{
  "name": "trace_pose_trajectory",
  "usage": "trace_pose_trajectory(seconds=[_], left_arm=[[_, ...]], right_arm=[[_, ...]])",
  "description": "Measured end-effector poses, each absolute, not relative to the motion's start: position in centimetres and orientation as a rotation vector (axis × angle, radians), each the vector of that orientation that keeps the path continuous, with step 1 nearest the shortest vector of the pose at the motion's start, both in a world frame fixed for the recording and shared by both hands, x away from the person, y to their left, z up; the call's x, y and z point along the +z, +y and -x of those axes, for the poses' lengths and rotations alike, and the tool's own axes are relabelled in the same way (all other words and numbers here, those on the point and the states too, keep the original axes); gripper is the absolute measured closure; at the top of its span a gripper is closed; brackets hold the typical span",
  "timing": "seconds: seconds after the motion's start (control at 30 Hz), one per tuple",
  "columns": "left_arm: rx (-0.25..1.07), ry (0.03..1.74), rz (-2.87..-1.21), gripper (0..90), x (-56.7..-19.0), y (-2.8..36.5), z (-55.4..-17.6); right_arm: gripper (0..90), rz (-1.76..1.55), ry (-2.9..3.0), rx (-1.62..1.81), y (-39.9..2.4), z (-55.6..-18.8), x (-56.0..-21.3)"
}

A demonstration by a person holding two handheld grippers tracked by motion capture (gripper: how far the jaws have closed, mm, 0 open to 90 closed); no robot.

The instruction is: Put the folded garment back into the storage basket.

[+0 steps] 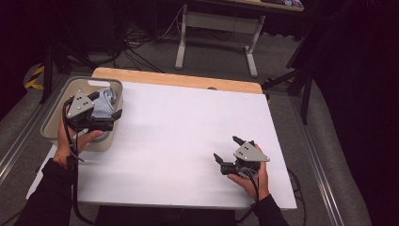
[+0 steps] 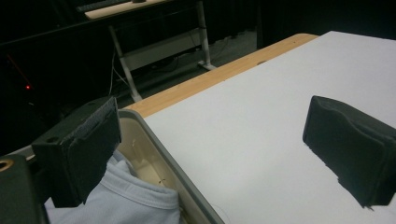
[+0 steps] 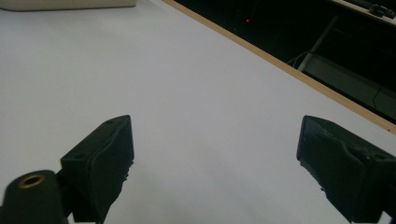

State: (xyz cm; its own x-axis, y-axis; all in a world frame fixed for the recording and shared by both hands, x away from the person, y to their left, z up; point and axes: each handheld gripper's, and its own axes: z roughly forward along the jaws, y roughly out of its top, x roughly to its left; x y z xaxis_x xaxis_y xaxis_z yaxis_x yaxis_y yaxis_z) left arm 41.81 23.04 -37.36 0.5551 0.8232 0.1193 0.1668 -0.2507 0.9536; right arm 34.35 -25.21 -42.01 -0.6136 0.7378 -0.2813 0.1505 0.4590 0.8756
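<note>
My right gripper rests low at five o'clock on the table, jaws spread wide and pointing toward ten, holding nothing. My left gripper hangs at nine o'clock over the bin's near rim, jaws wide apart, one beside the blue cloth lying inside.
</note>
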Motion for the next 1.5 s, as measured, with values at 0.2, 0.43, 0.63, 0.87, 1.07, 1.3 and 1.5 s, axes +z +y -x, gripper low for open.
trace_pose_trajectory(seconds=[0.2, 0.43, 0.63, 0.87, 1.07, 1.3, 1.5], left_arm=[[0.821, 0.829, -1.708, 6.5, -37.3, 23.0, -41.2], [0.803, 0.812, -1.702, 6.4, -37.3, 22.8, -40.7], [0.802, 0.774, -1.717, 6.2, -37.2, 21.9, -40.2], [0.792, 0.737, -1.73, 6.1, -37.1, 21.0, -39.8], [0.773, 0.719, -1.736, 6.1, -37.2, 20.5, -39.6], [0.755, 0.69, -1.746, 5.7, -37.3, 19.6, -39.3], [0.754, 0.664, -1.758, 5.6, -37.4, 19.0, -38.9]], right_arm=[[11.6, -0.729, 2.044, 1.132, -25.1, -34.2, -42.0], [11.6, -0.726, 2.049, 1.142, -25.0, -34.1, -42.0], [11.6, -0.722, 2.053, 1.149, -24.8, -34.1, -42.1], [11.6, -0.716, 2.048, 1.154, -24.8, -34.0, -42.0], [11.6, -0.713, 2.047, 1.159, -24.8, -33.9, -42.0], [11.6, -0.713, 2.043, 1.162, -24.8, -33.9, -42.0], [11.6, -0.708, 2.043, 1.162, -24.6, -33.9, -42.0]])
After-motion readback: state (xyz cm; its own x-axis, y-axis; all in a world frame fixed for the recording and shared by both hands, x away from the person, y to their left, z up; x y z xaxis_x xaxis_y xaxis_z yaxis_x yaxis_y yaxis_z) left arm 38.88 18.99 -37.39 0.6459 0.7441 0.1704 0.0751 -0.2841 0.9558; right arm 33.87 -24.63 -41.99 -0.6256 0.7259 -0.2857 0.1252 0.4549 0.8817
